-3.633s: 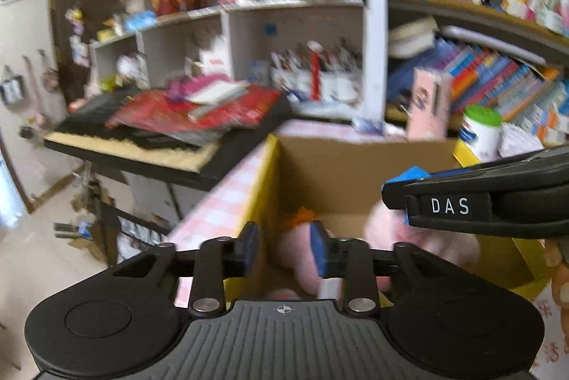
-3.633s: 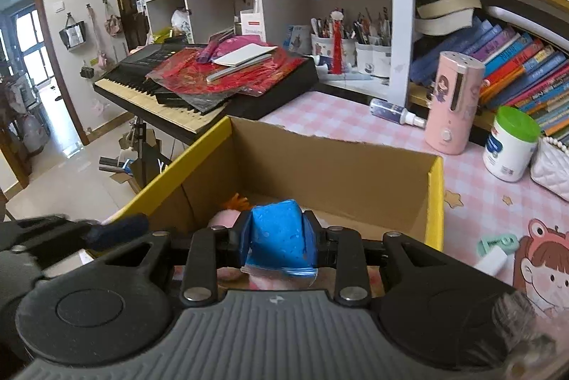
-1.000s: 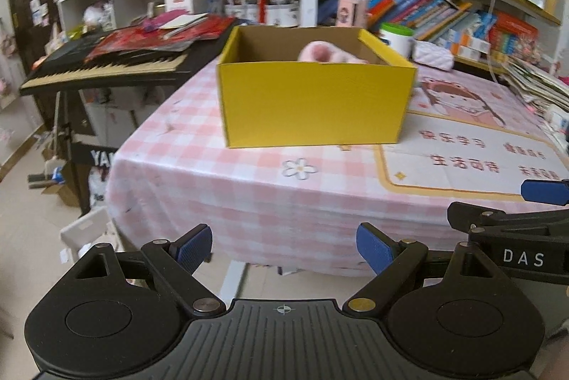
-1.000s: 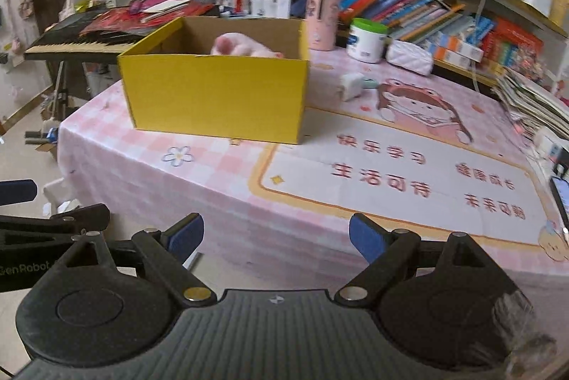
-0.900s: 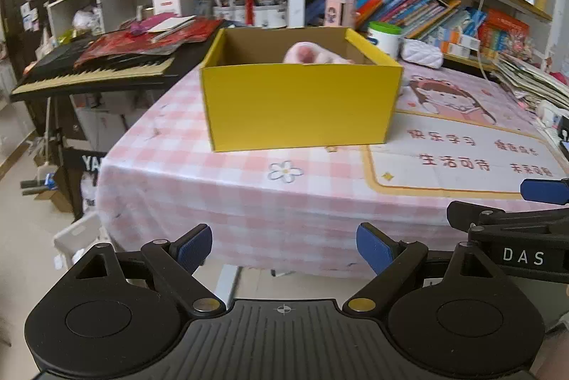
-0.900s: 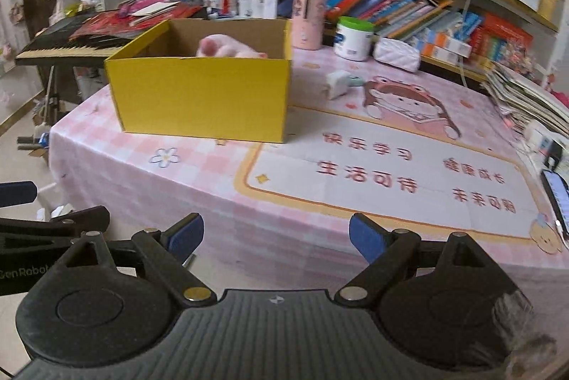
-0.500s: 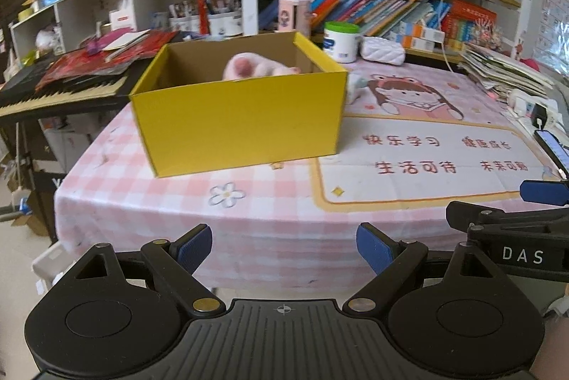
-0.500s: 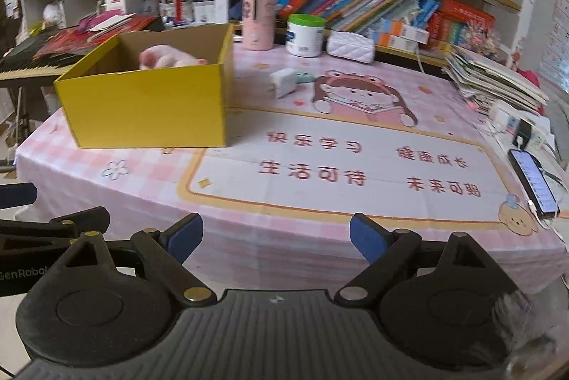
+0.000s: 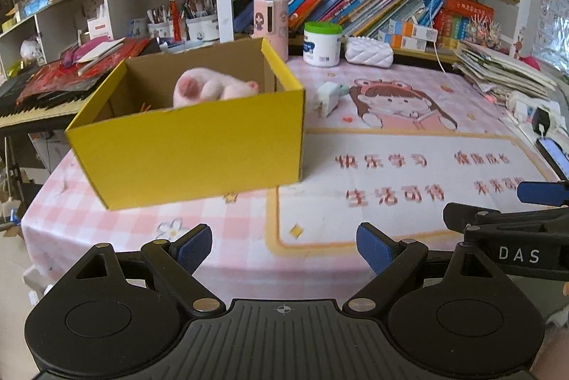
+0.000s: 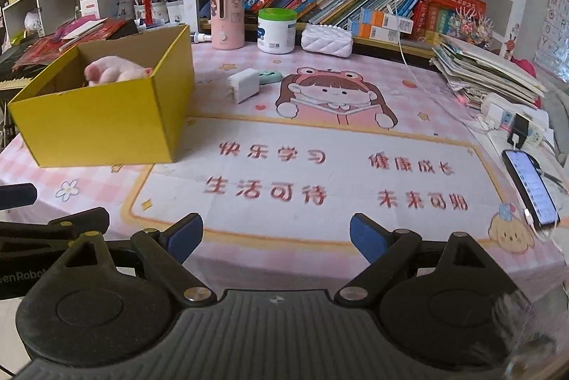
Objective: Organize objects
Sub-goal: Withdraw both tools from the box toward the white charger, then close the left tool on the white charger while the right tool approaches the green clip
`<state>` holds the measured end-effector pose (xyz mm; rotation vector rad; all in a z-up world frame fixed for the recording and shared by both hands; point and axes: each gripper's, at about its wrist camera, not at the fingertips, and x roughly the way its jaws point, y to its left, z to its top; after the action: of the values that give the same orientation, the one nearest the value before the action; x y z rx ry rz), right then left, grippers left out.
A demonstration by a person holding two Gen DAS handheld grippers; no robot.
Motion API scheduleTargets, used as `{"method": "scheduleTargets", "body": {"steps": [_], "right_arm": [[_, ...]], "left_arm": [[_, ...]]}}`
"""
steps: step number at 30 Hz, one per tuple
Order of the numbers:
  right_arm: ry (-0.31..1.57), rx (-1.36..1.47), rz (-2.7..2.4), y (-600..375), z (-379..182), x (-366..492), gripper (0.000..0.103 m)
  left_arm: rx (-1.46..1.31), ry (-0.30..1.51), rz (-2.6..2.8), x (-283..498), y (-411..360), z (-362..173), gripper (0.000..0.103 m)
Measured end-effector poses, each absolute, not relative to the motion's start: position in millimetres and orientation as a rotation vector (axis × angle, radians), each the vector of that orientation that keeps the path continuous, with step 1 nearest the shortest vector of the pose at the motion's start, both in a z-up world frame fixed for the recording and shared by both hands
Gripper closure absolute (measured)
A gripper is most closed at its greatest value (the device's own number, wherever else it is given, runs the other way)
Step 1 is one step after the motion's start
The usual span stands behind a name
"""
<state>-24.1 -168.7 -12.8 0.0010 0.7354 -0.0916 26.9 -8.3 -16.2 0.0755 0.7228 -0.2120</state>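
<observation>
On right claw (image 9: 505, 202), "DAS" lettering, left claw (image 9: 284, 243) spread, empty

A yellow cardboard box (image 9: 192, 148) stands open-topped on the pink checked tablecloth, its brown inside showing; in the left wrist view it sits at about 10 o'clock from centre, turned so one corner faces the camera. A pink plush toy (image 9: 209, 87) lies inside, its rounded top rising above the near wall, with something orange just visible low at its 9 o'clock. A white charger block (image 10: 243, 85) lies on the cloth at the box's 2 o'clock, apart from it, touching a small mint-green item (image 10: 269, 77) at its own 2 o'clock.
</observation>
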Motion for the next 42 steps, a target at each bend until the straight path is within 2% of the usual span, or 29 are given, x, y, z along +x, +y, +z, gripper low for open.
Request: {"method": "scheduleTargets", "body": {"steps": [19,31,42], "right_arm": [[0.746,0.015,-0.037,-271.9,-15.6,59.1,0.013],[0.662,0.087,-0.046,-327.3,-7.4,96.2,0.014],[0.645,0.096,-0.025,-358.7,-8.0,121.9,0.014]], "left_arm": [[0.084,0.706,-0.147,90.9,-106.6,-15.5,0.014],[0.101,0.681,-0.074,135.9,-154.7,-15.9,0.015],[-0.007,0.676,0.115,224.6,-178.7,-44.7,0.015]]}}
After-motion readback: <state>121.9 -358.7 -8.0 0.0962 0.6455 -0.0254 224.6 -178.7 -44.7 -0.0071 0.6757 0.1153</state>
